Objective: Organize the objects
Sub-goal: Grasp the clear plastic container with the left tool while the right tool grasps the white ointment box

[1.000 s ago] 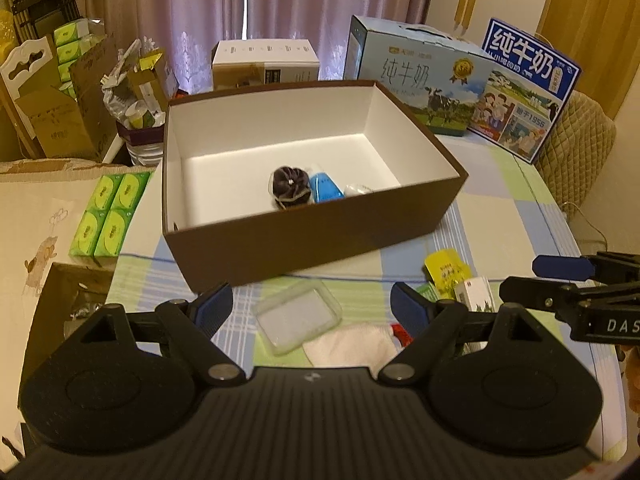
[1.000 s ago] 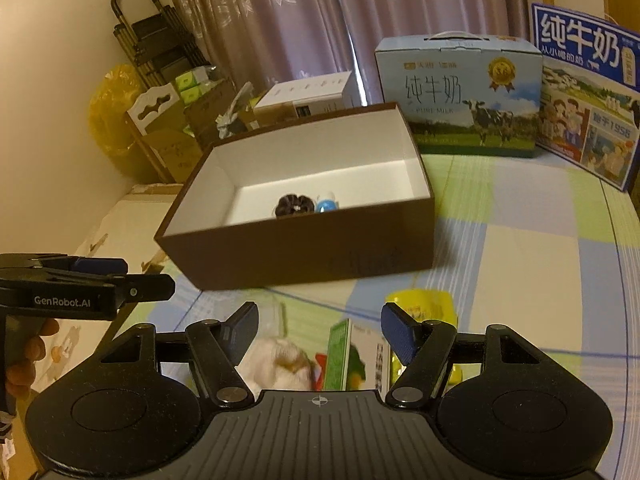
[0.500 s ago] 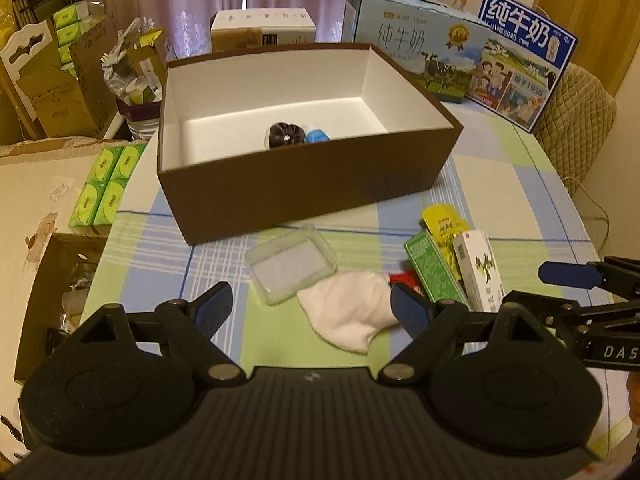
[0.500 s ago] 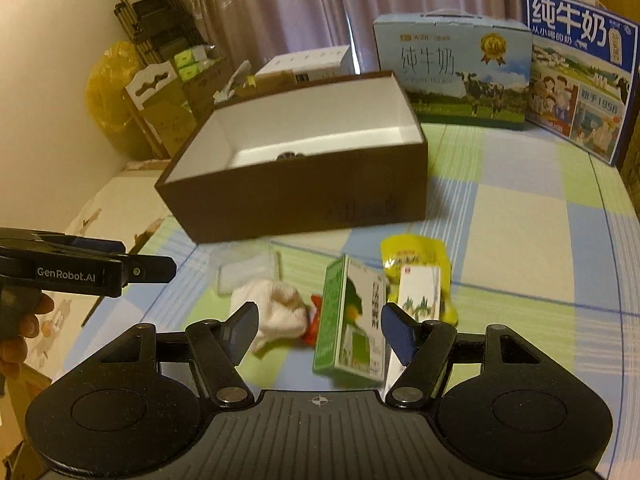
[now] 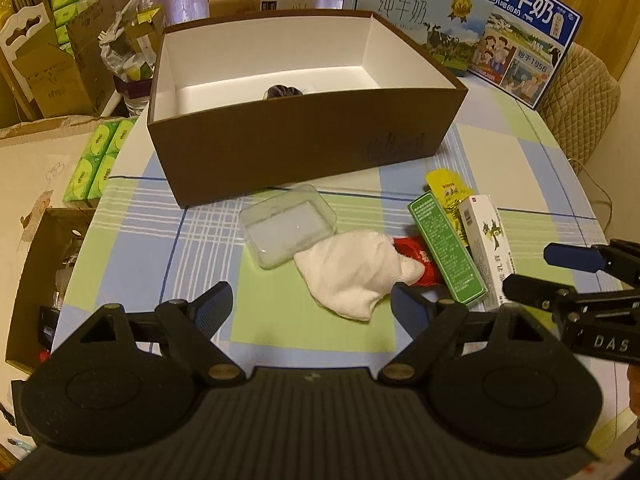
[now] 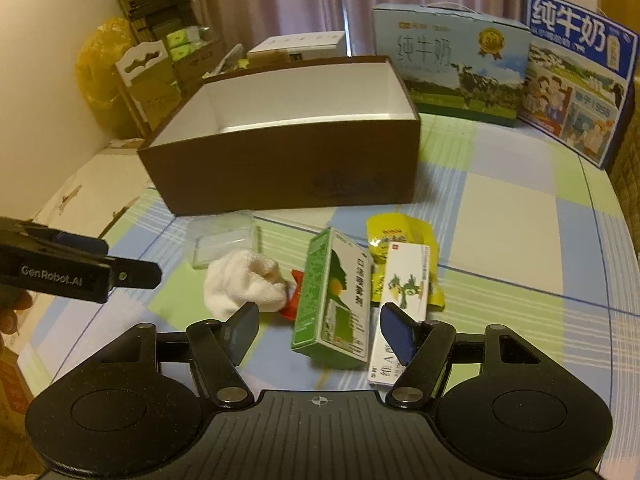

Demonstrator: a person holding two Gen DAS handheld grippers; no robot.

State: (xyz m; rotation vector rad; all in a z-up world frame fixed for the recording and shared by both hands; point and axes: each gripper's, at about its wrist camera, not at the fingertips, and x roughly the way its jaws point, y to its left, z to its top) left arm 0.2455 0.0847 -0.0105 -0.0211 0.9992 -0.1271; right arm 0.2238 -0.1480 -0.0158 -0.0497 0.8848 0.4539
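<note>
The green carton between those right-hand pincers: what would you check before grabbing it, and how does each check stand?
1. Right gripper empty, jaws apart: ok.
2. Green rectangular cardboard carton lined up between the jaws: ok.
3. Carton free of neighbours: not ok; the white slim medicine box lies close against its side.
4. Left gripper out of the way: ok; it hangs open near the white folded cloth.
5. Brown open cardboard box has room inside: ok.
6. Carton's weight: cannot tell.
</note>
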